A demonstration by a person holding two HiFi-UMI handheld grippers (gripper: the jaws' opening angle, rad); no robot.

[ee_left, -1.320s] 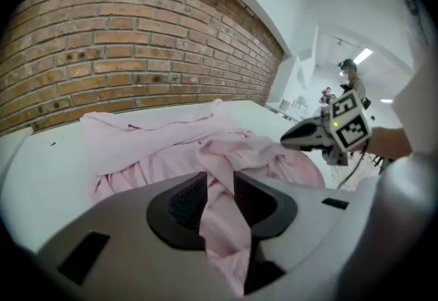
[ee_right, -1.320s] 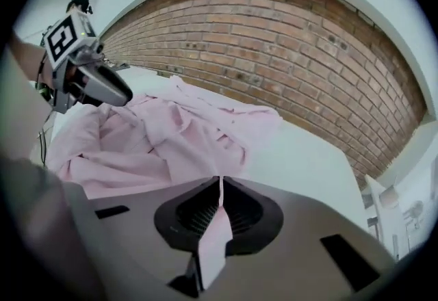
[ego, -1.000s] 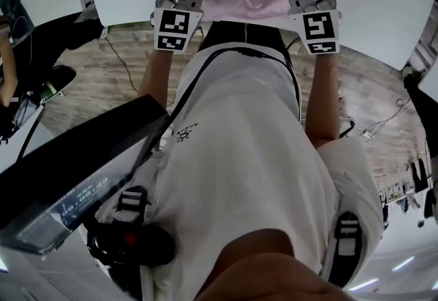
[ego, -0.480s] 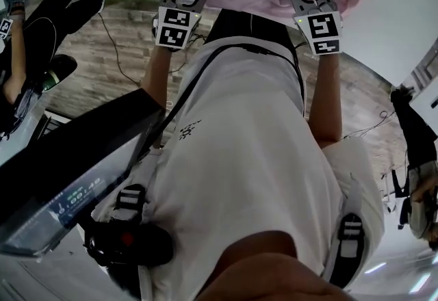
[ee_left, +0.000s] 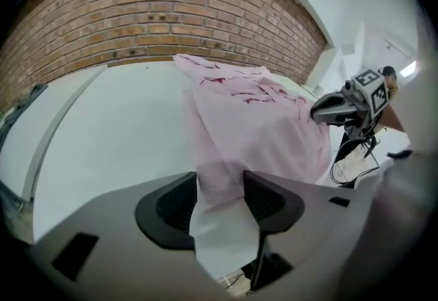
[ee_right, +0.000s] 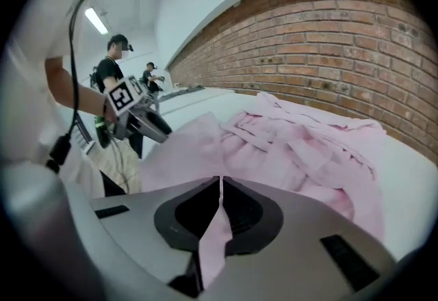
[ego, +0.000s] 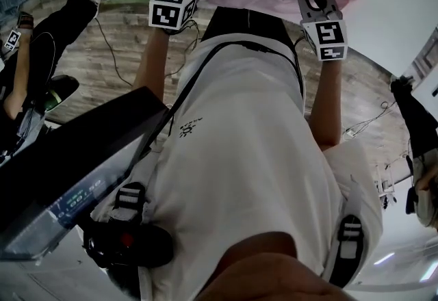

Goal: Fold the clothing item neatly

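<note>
Pink cloth fills the gap of my left hand-held gripper (ee_left: 220,197), whose jaws have just been opening and now stand wide. A hem of the pink garment (ee_left: 253,122) lies loose between the pads and neither pad presses on it. I judge I am letting go of that corner at the near edge of the white desk (ee_left: 116,122) so that the edge stays where the fold wants it. The rest of the garment is heaped in rumpled ridges across the middle of the desk, in front of a brick wall (ee_left: 157,12), so as I read it the fold is far from finished. Over on the right, my right hand-held gripper (ee_right: 220,200) is closed tight on a thin pinch of the same cloth. It points roughly level and holds its corner off the surface, probably to keep that side taut while the left side is freed. As for writing, the cube on each gripper carries only black-and-white square markers, not words. The dark screen (ego: 75,190) by my hip shows pale digits too blurred to read.
</note>
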